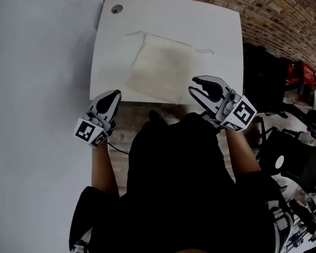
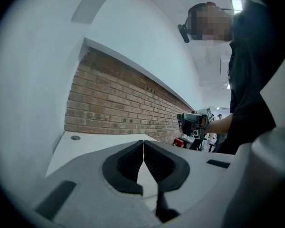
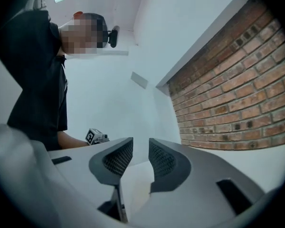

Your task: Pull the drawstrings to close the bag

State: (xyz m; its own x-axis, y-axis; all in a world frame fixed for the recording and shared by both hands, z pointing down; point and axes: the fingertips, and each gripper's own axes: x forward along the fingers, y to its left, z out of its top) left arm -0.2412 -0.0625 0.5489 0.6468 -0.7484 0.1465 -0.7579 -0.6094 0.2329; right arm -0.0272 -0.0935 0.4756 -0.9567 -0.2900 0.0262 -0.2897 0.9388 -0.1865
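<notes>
Our left tool (image 1: 115, 94) is closed w/ nothing in it. The right tool (image 1: 193, 85) has its jaws parted a little and is also empty. Both hover at the near edge of the bench (image 1: 221, 25), short of the bag (image 1: 160, 67). It lies flat mid-bench, mouth on the far side, w/ a left drawstring (image 1: 134, 33) and right drawstring (image 1: 204, 50) trailing off the far corners. Prob. light, limp cloth that slides easily, so we'd pinch the thin cords, one per tool. Pale cream, squarish, slightly wrinkled.
</notes>
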